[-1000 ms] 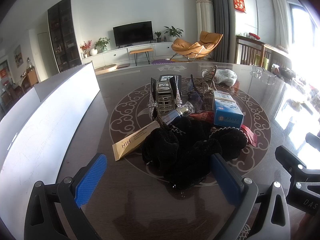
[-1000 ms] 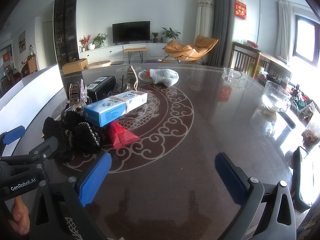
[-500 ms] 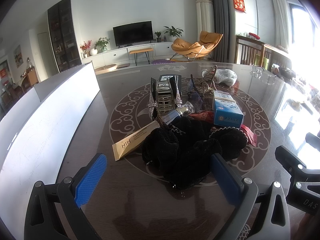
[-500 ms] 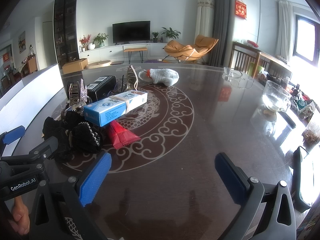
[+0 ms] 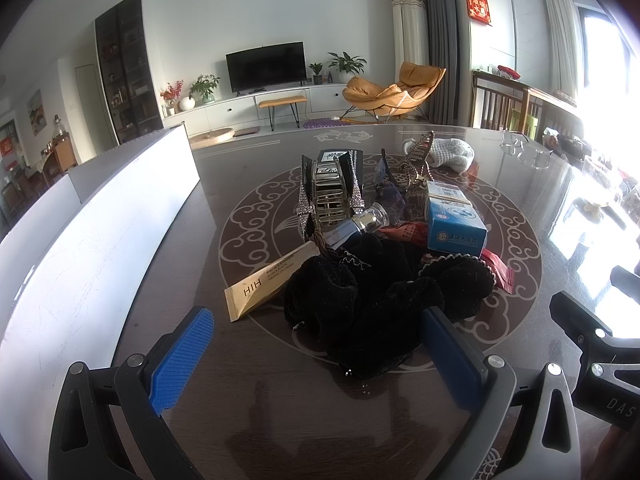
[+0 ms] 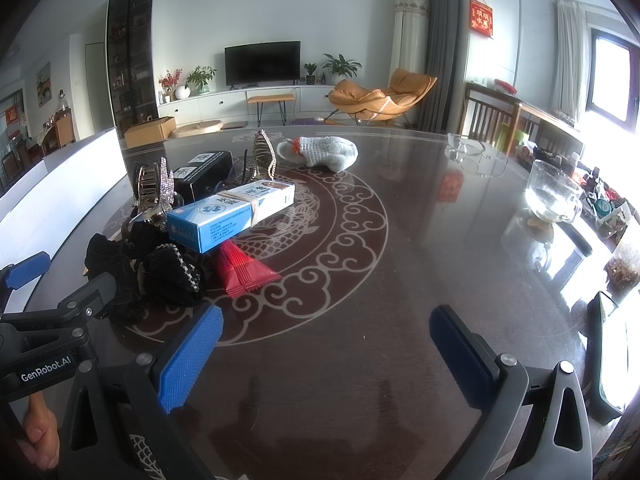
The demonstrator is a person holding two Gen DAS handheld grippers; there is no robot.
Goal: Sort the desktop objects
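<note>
A dark, glossy round table (image 5: 248,380) with a pale cloud-scroll ring inlaid in its top holds a heap of small objects near its middle. Nearest the left gripper (image 5: 320,352) lies a bundle of soft black velvety scrunchies (image 5: 376,300), crumpled and matte, one edged with tiny pale beads. The left gripper's jaws stand wide apart, their ribbed blue pads (image 5: 182,360) empty, the right-hand pad just beside the bundle. To the left of the fabric rests a flat, gold cardboard tube box (image 5: 272,284) printed HIH. Behind it stands a metallic, rhinestone-studded hair claw (image 5: 328,196), with a small glass bottle (image 5: 360,224) lying tilted against it. To the right sits a long blue-and-white carton (image 5: 454,220), bound by a rubber band, over red foil sachets (image 6: 244,268). Farther off are a black box (image 6: 204,172), a second glittering hair clip (image 6: 264,156) and a grey knitted sock (image 6: 324,152). A white board (image 5: 80,232) runs along the table's left edge.

The right gripper (image 6: 324,348) hangs over bare tabletop to the right of the heap, jaws wide apart and empty. A clear glass bowl (image 6: 554,192) stands far right.

Nothing has shifted since half a second ago; both grippers and every object sit as before.
</note>
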